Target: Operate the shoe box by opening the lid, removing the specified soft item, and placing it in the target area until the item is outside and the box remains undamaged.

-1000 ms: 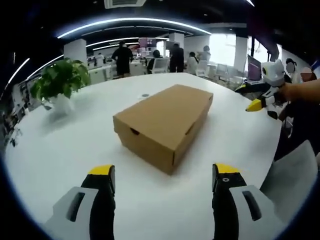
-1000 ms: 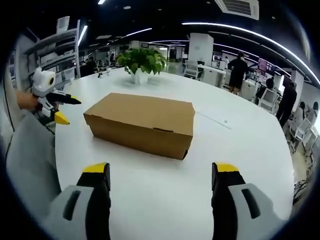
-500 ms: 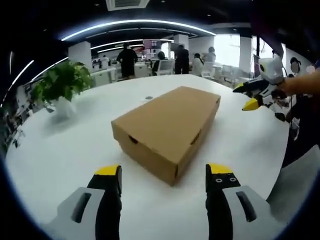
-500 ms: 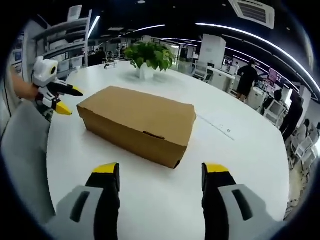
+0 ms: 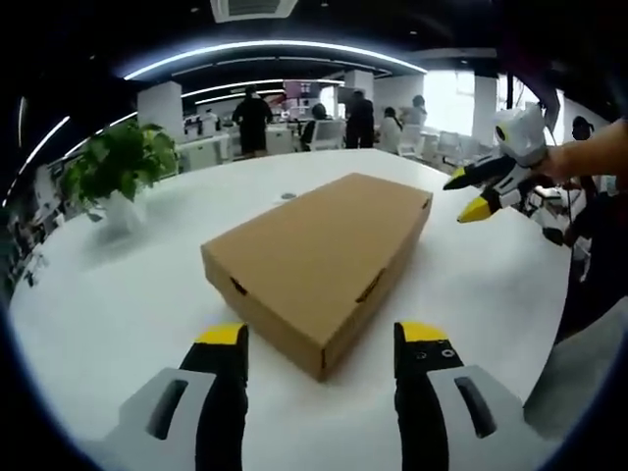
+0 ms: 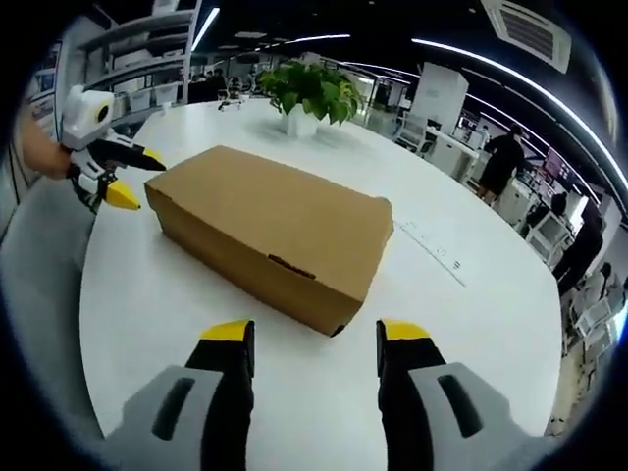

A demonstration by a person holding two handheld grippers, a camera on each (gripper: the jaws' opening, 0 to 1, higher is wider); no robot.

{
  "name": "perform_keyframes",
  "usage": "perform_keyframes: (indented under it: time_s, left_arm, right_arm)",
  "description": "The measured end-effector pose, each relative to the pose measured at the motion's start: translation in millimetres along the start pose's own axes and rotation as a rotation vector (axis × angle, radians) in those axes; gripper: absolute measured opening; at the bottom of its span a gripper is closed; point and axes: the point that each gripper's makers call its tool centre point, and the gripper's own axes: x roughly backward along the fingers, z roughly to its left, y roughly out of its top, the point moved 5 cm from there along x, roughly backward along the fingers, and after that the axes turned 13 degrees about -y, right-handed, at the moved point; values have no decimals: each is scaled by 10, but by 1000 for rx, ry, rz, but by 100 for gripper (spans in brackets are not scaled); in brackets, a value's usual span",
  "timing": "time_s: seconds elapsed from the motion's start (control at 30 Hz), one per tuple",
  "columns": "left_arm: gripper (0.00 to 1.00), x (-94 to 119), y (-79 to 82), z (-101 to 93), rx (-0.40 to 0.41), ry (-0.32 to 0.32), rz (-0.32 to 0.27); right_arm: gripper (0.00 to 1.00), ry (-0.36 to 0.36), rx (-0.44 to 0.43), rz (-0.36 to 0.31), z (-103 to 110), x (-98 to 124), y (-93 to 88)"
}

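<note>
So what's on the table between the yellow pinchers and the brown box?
Nothing. In the right gripper view, only bare white table lies between the right gripper and the closed shoe box. The left gripper view shows the same before the left gripper.

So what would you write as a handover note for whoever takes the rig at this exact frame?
Left gripper: jaws open, holding nothing, aimed at a near corner of the shoe box.
Right gripper: jaws open, holding nothing, facing another corner of the box from the other side.
The cardboard box lies flat on the round white table, lid closed and undamaged; a potted plant stands further back on the table.
Done: nothing on the box yet.
Left: open the lid, take out the soft item, which cannot be seen while the lid is shut, and set it in the target area.
</note>
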Motion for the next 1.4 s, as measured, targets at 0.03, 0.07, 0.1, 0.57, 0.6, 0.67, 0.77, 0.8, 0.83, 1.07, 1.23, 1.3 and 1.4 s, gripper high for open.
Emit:
perform_keyframes:
  time_s: [0.03,0.07,0.1,0.57,0.6,0.67,0.77,0.8,0.83,1.07,1.23,1.3,1.4]
  left_arm:
    - [57,-5,6,1,-1,1,-3]
    - [57,-13,15,0,1,0,-6]
    - [57,-19,21,-2,0,0,-9]
    - [55,-178,50,47,15,37,4]
    - [54,-184,51,54,15,41,4]
    - [54,-197,50,74,26,46,7]
    - [53,-205,56,107,39,54,7]
    - [54,-219,52,106,47,51,8]
    - [54,-226,49,105,50,50,10]
    - [53,-222,45,99,43,42,12]
    - [52,-216,56,135,36,39,21]
    - [52,-212,53,147,33,34,22]
    - [52,-197,48,170,35,29,21]
  right_arm:
    - [46,3,2,4,-34,-30,-10]
    - [46,3,6,6,-43,-47,-11]
    - [45,4,9,7,-59,-69,-14]
    - [41,15,4,39,-183,-360,80]
    - [40,20,10,42,-188,-386,86]
    - [39,35,23,45,-175,-414,102]
    - [35,56,14,44,-175,-454,123]
    - [35,69,12,42,-174,-470,136]
    - [35,73,15,51,-176,-474,122]
    - [34,64,-70,57,-148,-441,91]
    - [33,48,-95,60,-106,-414,96]
    - [33,43,-96,64,-102,-413,99]
    - [33,37,-110,75,-100,-411,98]
